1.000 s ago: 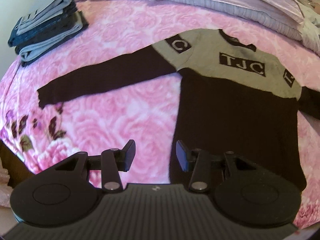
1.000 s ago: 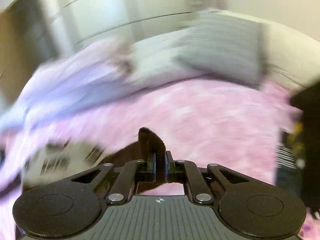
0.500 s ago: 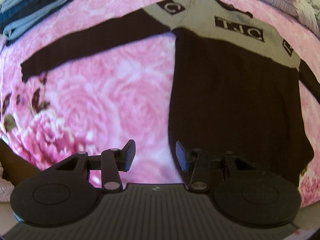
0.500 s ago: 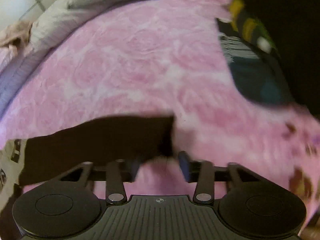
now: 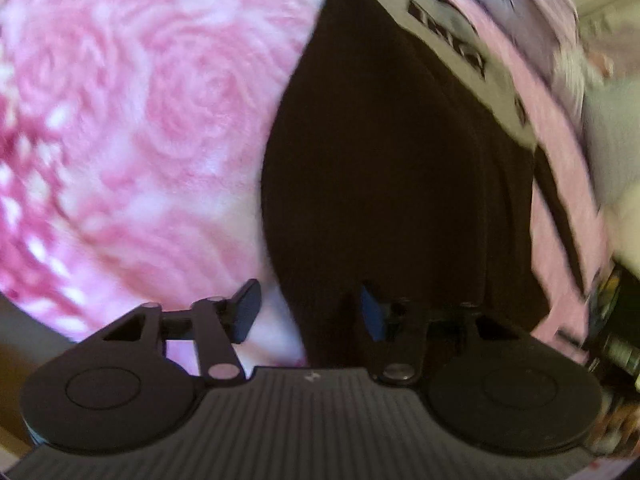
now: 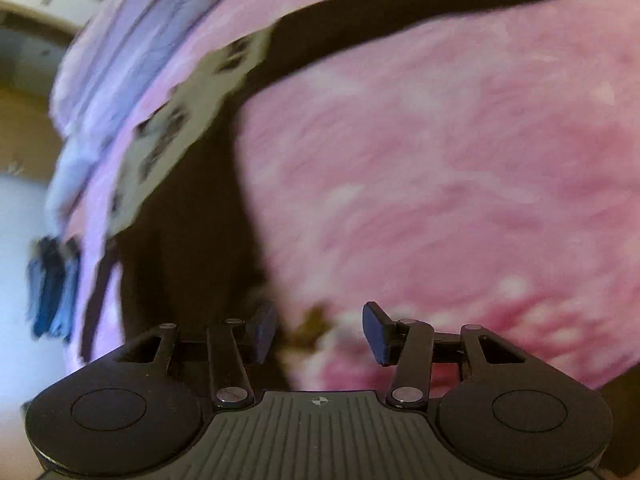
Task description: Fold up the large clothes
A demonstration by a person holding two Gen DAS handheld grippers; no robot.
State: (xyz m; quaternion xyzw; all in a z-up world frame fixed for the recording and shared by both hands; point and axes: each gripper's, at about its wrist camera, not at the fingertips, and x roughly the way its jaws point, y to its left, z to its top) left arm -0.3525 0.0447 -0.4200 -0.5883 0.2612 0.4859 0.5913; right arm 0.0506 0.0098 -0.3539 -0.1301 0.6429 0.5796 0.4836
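A dark sweater [image 5: 392, 168] with a grey yoke and lettered patches lies flat on the pink rose bedspread [image 5: 140, 120]. My left gripper [image 5: 310, 314] hovers low over its lower left hem corner. Its jaws are closing, the hem edge lies between them, and the pads do not press on it. In the right wrist view the sweater [image 6: 192, 240] fills the left side, with one sleeve [image 6: 400, 20] stretched out across the top. My right gripper [image 6: 320, 332] stands open at the lower right hem corner, its left finger over dark cloth and bedspread [image 6: 440, 180] between the fingers.
Lilac and grey bedding [image 5: 560, 20] is piled beyond the sweater's collar. A stack of folded jeans [image 6: 52, 288] sits at the far side of the bed. Dark, striped things [image 5: 616, 320] lie at the bed's right edge. The views are blurred by motion.
My right gripper let go of the sleeve cuff, opened and swung down to the sweater's lower right hem. My left gripper sank toward the lower left hem and its jaws narrowed.
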